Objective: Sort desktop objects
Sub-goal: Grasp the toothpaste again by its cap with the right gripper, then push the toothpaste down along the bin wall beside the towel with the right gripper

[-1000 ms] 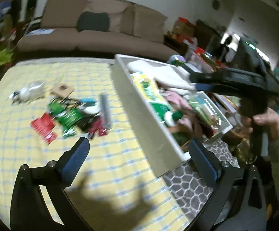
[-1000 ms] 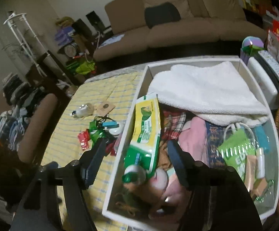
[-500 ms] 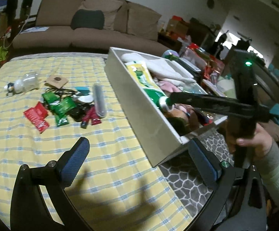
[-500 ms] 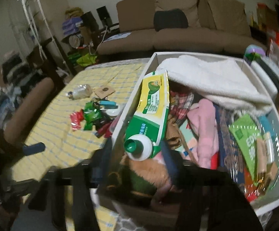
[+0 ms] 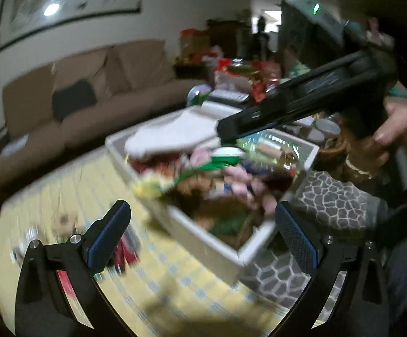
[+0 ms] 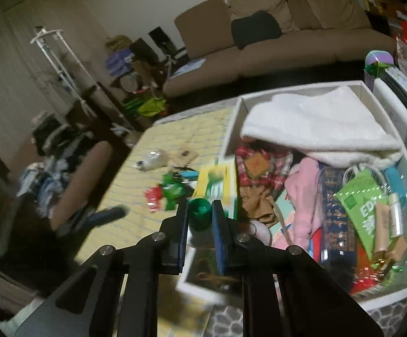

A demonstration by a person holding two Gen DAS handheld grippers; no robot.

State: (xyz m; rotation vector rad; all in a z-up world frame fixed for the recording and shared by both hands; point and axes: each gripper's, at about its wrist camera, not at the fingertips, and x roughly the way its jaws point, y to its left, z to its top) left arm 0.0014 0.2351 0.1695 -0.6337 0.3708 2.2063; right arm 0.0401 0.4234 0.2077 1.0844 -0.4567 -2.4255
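My right gripper (image 6: pixel 200 210) is shut on the green cap (image 6: pixel 199 215) of a yellow-green refill pouch (image 6: pixel 217 185), holding it lifted over the left rim of the white box (image 6: pixel 363 87). In the left wrist view the pouch (image 5: pixel 158 186) hangs blurred above the box (image 5: pixel 203 244), under the right gripper's arm (image 5: pixel 301 104). My left gripper (image 5: pixel 200 236) is open and empty above the yellow checked tablecloth (image 5: pixel 175 269). Small green and red packets (image 6: pixel 165 192) lie on the cloth left of the box.
The box is full: a white towel (image 6: pixel 310 120), pink cloth (image 6: pixel 304 193), a green bag (image 6: pixel 360 205), small tubes (image 6: pixel 394 216). A small bottle (image 6: pixel 153 158) and card (image 6: pixel 185 156) lie on the cloth. A brown sofa (image 6: pixel 273 36) stands behind. A stone-pattern mat (image 5: pixel 338 205) lies right of the box.
My right gripper closed on the pouch's green cap and lifted the pouch up and left out of the box. My left gripper swung its view toward the box; the frame is blurred.
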